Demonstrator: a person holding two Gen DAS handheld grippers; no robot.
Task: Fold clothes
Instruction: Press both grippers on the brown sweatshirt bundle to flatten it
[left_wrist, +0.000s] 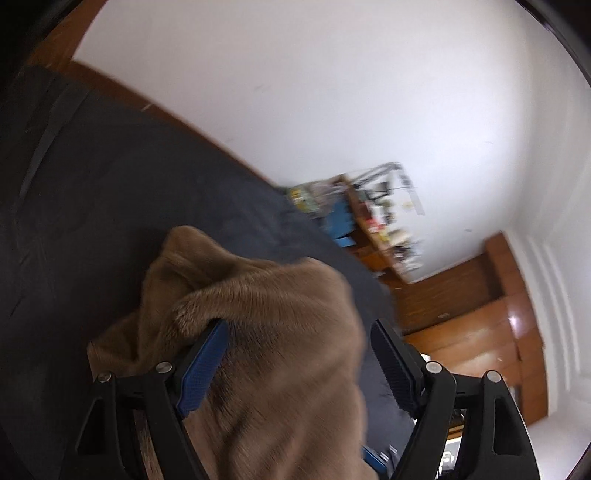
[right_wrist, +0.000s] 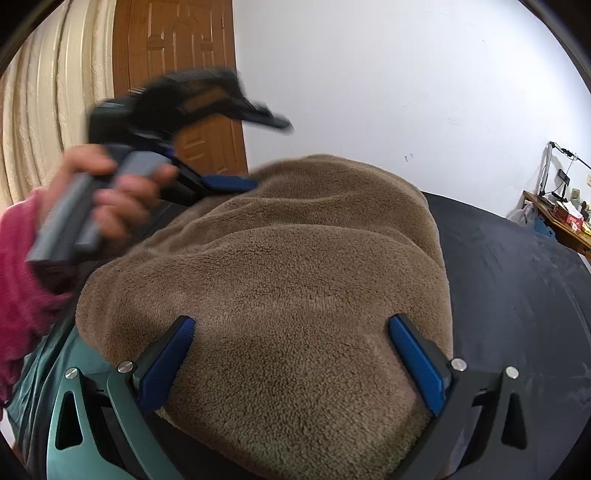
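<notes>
Closest to the right gripper (right_wrist: 291, 365), one brown fleece garment (right_wrist: 280, 280) fills the gap between its wide-standing jaws; the pads do not seem to press it. The garment lies in a thick mound on the dark surface (right_wrist: 517, 280), partly doubled over itself. Farther, on its left side, a hand (right_wrist: 107, 192) carries the left gripper (left_wrist: 299, 365), also spread wide, with fleece draped over its left finger (left_wrist: 205, 369) but not clamped. I judge that a fold was just laid and released; the next move calls for finding a free edge and closing on it. I count one garment, two grippers, and one door (right_wrist: 177, 74) behind.
</notes>
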